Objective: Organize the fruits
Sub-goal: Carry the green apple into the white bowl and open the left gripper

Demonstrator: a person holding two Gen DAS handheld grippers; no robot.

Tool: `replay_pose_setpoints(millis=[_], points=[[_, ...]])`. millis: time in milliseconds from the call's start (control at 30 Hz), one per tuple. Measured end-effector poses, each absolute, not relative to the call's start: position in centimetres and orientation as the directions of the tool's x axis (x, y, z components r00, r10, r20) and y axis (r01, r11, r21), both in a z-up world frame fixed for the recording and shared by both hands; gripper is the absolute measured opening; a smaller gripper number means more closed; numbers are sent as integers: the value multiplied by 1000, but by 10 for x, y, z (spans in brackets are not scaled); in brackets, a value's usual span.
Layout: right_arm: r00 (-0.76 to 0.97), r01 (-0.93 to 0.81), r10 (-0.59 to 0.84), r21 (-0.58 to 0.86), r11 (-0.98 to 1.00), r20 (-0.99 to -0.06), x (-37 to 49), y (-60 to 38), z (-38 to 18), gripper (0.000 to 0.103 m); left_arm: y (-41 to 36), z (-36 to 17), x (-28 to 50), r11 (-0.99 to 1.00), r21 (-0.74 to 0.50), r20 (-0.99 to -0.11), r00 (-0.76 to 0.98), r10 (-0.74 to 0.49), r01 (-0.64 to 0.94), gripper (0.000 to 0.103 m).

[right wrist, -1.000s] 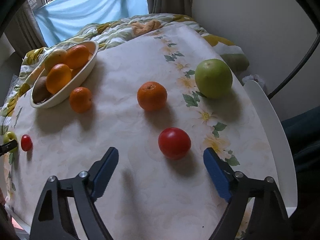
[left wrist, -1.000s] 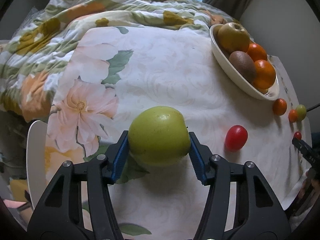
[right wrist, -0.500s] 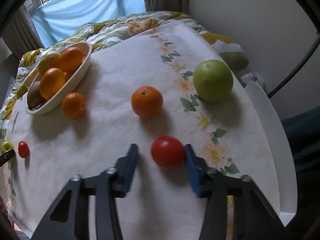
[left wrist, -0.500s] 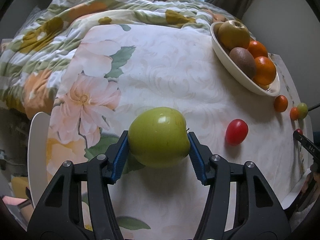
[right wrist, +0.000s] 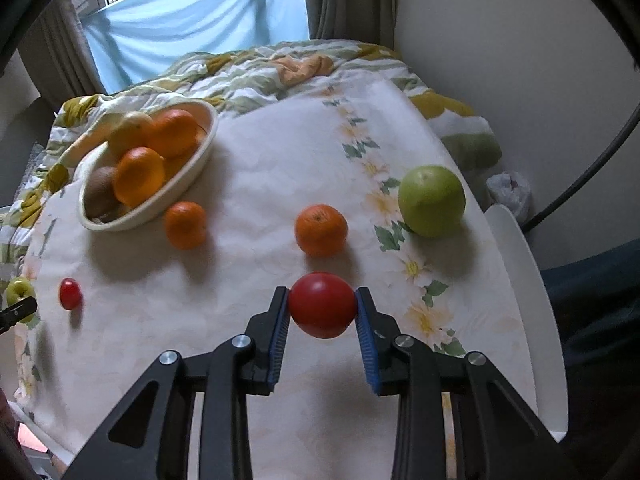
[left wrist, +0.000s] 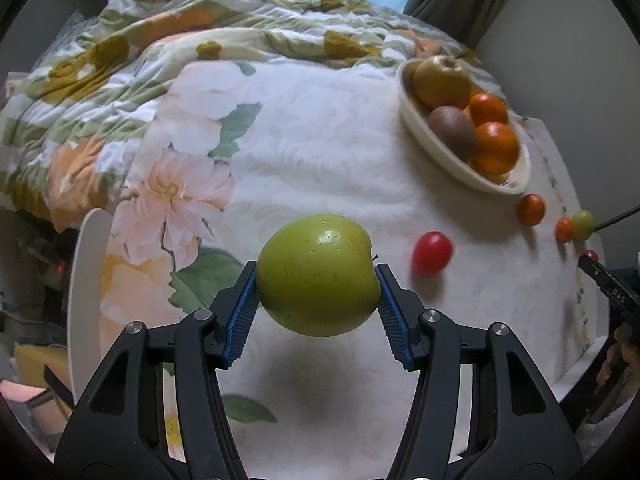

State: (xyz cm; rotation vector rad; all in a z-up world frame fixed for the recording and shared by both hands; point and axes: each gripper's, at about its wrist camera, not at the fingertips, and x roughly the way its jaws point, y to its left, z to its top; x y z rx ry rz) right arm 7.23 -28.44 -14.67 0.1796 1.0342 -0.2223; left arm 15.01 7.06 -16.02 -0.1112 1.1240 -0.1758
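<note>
Left gripper (left wrist: pixel 318 300) clamps the green apple (left wrist: pixel 318 276); right gripper (right wrist: pixel 322 320) clamps the red tomato (right wrist: pixel 322 305). Risk: excess squeeze could bruise the tomato; smooth round skins may slip.

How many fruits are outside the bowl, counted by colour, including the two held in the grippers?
Green apples: 2
Oranges: 2
Red tomatoes: 2
Total: 6
</note>
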Motion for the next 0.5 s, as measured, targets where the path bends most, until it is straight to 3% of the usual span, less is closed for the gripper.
replay_pose_setpoints(millis=[500], points=[[583,158,-16,94,983,-812,79,-253,-72,30,45,-71,149,963,-210,-815,514,-268,170,64]])
